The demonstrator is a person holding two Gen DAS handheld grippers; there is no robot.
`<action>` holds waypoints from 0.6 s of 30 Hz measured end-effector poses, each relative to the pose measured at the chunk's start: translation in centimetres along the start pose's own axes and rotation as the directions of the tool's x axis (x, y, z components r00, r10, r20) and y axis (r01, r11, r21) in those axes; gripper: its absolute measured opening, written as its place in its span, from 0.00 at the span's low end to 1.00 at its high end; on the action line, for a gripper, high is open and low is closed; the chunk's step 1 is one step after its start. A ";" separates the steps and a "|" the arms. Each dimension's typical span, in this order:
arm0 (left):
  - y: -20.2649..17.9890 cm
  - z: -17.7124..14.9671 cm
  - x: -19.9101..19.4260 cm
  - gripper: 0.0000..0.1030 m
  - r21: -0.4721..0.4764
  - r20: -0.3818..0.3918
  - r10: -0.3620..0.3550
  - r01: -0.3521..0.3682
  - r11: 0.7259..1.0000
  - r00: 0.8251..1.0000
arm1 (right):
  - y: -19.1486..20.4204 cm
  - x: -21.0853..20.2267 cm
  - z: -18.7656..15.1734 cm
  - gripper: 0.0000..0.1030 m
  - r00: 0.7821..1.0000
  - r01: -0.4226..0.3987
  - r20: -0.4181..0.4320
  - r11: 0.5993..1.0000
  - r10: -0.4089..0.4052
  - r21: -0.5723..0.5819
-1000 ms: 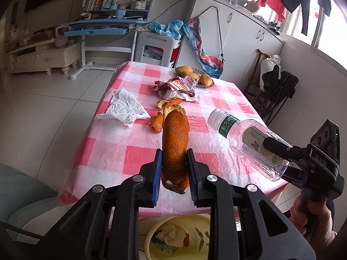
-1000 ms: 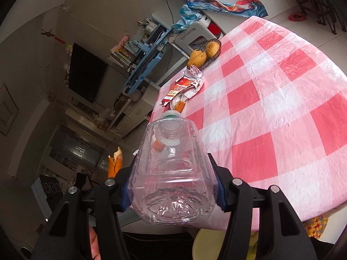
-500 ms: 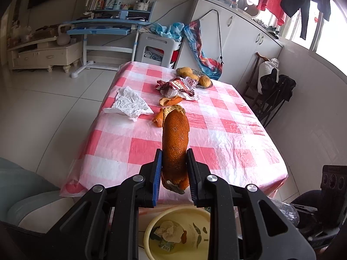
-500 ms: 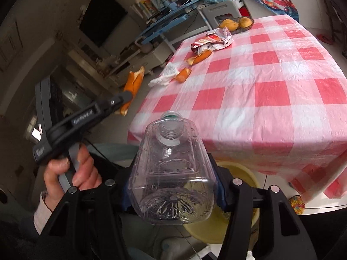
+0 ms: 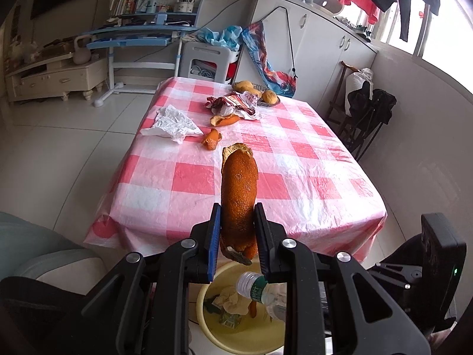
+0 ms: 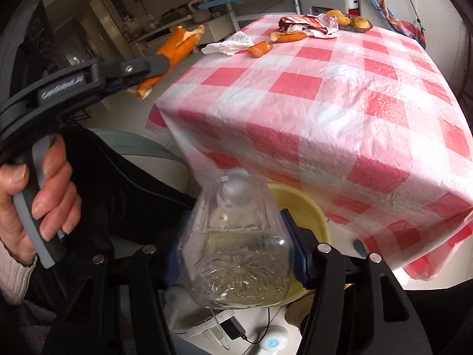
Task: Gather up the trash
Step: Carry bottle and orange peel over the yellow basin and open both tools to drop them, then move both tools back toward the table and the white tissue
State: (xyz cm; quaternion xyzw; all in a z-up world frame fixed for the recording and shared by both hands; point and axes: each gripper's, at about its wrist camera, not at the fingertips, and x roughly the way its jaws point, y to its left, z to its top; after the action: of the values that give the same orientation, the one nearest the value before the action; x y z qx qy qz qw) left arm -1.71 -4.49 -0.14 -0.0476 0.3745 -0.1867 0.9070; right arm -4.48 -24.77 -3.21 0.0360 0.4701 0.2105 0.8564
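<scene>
My left gripper (image 5: 236, 222) is shut on a long orange peel (image 5: 239, 195) and holds it above the yellow basin (image 5: 207, 319) on the floor before the table. My right gripper (image 6: 236, 254) is shut on a clear plastic bottle (image 6: 236, 251), tilted neck-down over the basin (image 6: 307, 216); the bottle's green-labelled neck (image 5: 254, 288) shows in the left wrist view. The left gripper (image 6: 153, 68) with its peel also shows in the right wrist view. More peel pieces (image 5: 211, 139), a crumpled tissue (image 5: 173, 122) and a red-white wrapper (image 5: 236, 103) lie on the table.
The table has a pink checked cloth (image 5: 295, 177). A dish of fruit (image 5: 260, 93) stands at its far end. The basin holds paper scraps. A grey seat (image 5: 44, 251) is at the left, a dark chair (image 5: 369, 109) at the right. Cables and small devices (image 6: 236, 328) lie on the floor.
The right gripper has lowered the bottle from table height down over the basin and tilted it neck-down. The left gripper has drawn back from the table with the peel.
</scene>
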 end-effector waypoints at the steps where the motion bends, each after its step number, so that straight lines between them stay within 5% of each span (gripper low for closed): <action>1: -0.3 -0.3 0.0 0.21 0.009 -0.006 -0.002 0.002 1.000 1.000 | -0.4 -0.3 0.2 0.61 1.000 -0.003 0.021 1.000 0.002 0.019; 3: -0.9 -1.1 0.0 0.21 0.033 -0.025 -0.005 0.006 0.999 1.000 | -1.3 -1.5 0.4 0.70 0.995 -0.005 0.097 0.998 -0.002 0.064; 8: -3.0 -3.0 1.4 0.21 0.129 -0.121 0.006 0.009 0.992 0.993 | -3.0 -4.2 0.4 0.76 0.965 -0.003 0.259 0.985 -0.042 0.172; 14: -5.9 -5.8 4.5 0.22 0.318 -0.273 0.107 -0.015 0.948 0.956 | -4.8 -5.6 0.1 0.79 0.936 0.006 0.337 0.960 -0.103 0.279; 16: -6.1 -5.8 4.0 0.28 0.323 -0.252 0.095 -0.008 0.946 0.963 | -5.0 -5.8 0.0 0.79 0.930 0.008 0.349 0.955 -0.115 0.295; 18: -5.8 -5.4 3.2 0.48 0.308 -0.208 0.083 -0.016 0.951 0.975 | -5.2 -5.8 0.3 0.80 0.927 0.011 0.354 0.953 -0.122 0.302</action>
State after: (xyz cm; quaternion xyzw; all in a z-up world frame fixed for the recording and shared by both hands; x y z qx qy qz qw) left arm -5.16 -10.78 -4.76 0.1230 0.4397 -0.2232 0.8612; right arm -5.30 -31.71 0.22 0.1857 0.3281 0.0983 0.9210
